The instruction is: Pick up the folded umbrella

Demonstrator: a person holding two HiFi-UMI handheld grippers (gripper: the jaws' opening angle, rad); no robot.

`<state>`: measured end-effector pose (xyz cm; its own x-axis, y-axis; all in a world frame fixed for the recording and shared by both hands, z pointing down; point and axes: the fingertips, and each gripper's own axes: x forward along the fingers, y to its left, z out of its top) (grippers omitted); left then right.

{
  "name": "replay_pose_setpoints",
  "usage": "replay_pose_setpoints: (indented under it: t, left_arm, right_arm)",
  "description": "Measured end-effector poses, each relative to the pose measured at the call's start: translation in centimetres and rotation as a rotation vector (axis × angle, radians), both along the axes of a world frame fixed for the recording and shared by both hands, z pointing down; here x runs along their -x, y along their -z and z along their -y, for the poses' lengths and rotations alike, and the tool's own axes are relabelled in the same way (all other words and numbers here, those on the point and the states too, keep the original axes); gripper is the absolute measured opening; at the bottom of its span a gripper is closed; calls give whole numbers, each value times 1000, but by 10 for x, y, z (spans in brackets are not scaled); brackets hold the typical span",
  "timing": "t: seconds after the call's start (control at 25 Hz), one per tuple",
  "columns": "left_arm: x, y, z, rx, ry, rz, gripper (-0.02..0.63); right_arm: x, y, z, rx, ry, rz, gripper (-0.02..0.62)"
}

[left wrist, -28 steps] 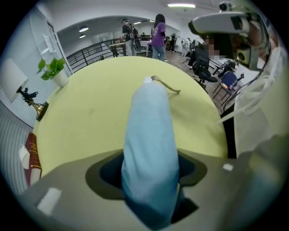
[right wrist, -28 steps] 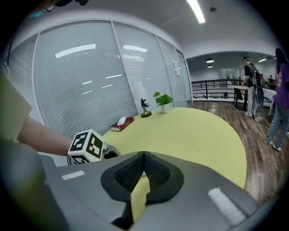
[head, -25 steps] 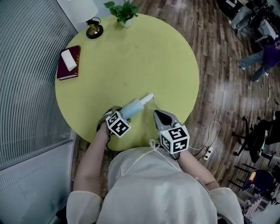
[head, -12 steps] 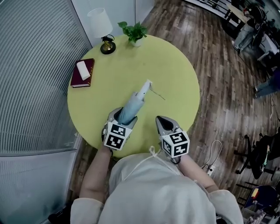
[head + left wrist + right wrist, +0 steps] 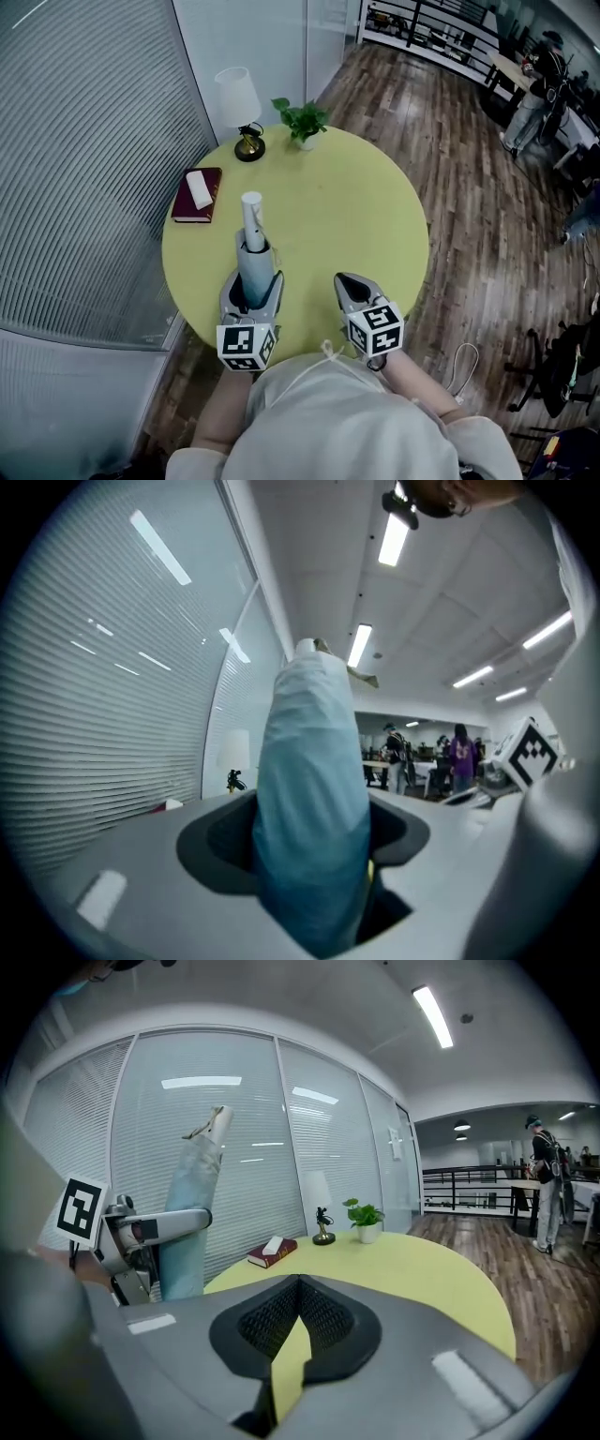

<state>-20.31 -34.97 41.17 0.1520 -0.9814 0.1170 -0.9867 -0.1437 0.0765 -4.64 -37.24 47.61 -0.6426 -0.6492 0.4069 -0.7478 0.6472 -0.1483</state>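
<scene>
A round yellow-green table [image 5: 361, 211] stands on a dark wood-plank floor [image 5: 459, 178], beside a tall glass wall covered with pale horizontal blinds [image 5: 84, 141]. At the table's far edge are a small lamp with a white shade and brass base [image 5: 238, 101] and a leafy green plant in a white pot [image 5: 302, 122]. To the left lies a dark red book [image 5: 195, 199] with a small white box [image 5: 199, 189] on top.

Seen from above, a person in a pale top holds two grey grippers over the table's near edge. The left gripper [image 5: 251, 281] grasps a folded pale-blue umbrella [image 5: 254, 251]. The umbrella stands upright in that grip at the near left of the table, its white capped end [image 5: 251, 201] uppermost. In the left gripper view, the blue fabric [image 5: 314, 789] fills the space between the jaws of the left gripper [image 5: 309, 855].

The right gripper [image 5: 349, 283] is just beside the left and well apart from the umbrella. In its own view the jaw tips of the right gripper [image 5: 298, 1286] meet, with nothing between them.

Beyond the table the room opens into an office with a black railing [image 5: 427, 33], long ceiling lights [image 5: 360, 644] and people standing far off [image 5: 532, 98].
</scene>
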Motion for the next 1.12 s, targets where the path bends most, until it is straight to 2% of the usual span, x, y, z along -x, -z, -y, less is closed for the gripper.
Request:
replay_pose_setpoints:
  t: [0.16,0.32,0.48,1.12]
  left_arm:
    - [16,0,-14,4,67,-71,301]
    - [23,-2,-17,14,92,-53,301]
    - [22,0,-16,9,94,-36,301]
    - [8,-13,-17,66,53,-48,301]
  right_arm:
    - [3,13,1,-21,26,26,0]
    - [1,28,6,-66,41,49,0]
    - [0,35,6,-100,37,46,-1]
    - [4,37,-3,-108,43,15,-1]
